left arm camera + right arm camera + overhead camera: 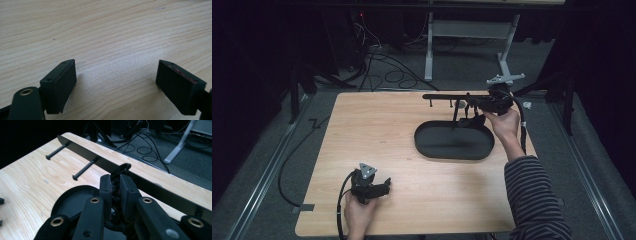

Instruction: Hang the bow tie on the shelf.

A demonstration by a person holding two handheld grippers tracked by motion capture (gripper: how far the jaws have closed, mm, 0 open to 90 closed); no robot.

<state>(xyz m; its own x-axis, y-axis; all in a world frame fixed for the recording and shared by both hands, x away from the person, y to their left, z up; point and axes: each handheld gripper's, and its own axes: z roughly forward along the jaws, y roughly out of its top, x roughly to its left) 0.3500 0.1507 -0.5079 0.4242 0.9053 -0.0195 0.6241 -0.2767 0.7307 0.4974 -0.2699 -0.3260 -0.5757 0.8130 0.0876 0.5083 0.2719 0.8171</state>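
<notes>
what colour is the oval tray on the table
Black; the oval tray shows best in the high view.

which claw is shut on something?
The right claw, clamped on a thin dark item by the black rail; the left claw gapes over bare table.

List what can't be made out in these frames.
- What the right gripper pinches: right gripper view, a thin dark thing masked by its own fingers.
- The rack's feet: high view, too small and dark against the tray.
- Small white item at the table's right edge: high view, too small.
- Left gripper body: left gripper view, cut off at bottom.
</notes>
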